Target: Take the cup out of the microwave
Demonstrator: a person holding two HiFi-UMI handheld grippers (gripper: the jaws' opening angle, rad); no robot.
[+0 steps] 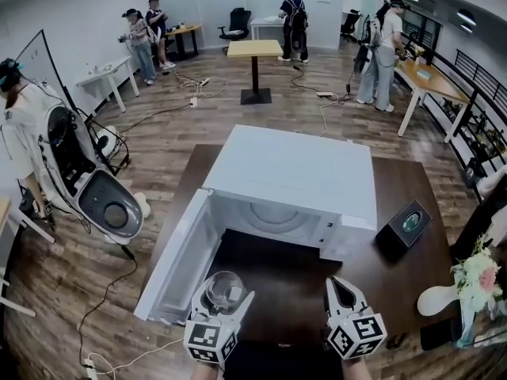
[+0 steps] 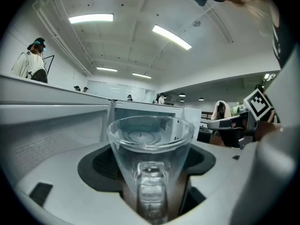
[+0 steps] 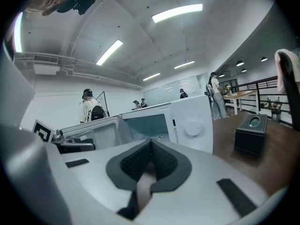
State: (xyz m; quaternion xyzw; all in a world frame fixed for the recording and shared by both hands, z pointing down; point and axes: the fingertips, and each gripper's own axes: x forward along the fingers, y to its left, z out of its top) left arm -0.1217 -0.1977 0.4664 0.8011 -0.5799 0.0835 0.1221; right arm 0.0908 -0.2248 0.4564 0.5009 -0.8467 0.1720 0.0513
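A clear glass cup [image 1: 223, 290] with a handle is held in my left gripper [image 1: 224, 300], out in front of the white microwave [image 1: 295, 182] and over its lowered door [image 1: 178, 261]. In the left gripper view the cup [image 2: 151, 163] fills the space between the jaws, handle toward the camera. My right gripper [image 1: 342, 293] hangs beside it to the right, jaws closed together with nothing between them [image 3: 150, 165]. The microwave cavity [image 1: 269, 222] stands open with its round turntable visible.
A small black box [image 1: 405, 226] with a round top sits on the dark table right of the microwave. A vase of flowers [image 1: 475, 285] and a white object stand at the table's right edge. Several people work at desks farther back.
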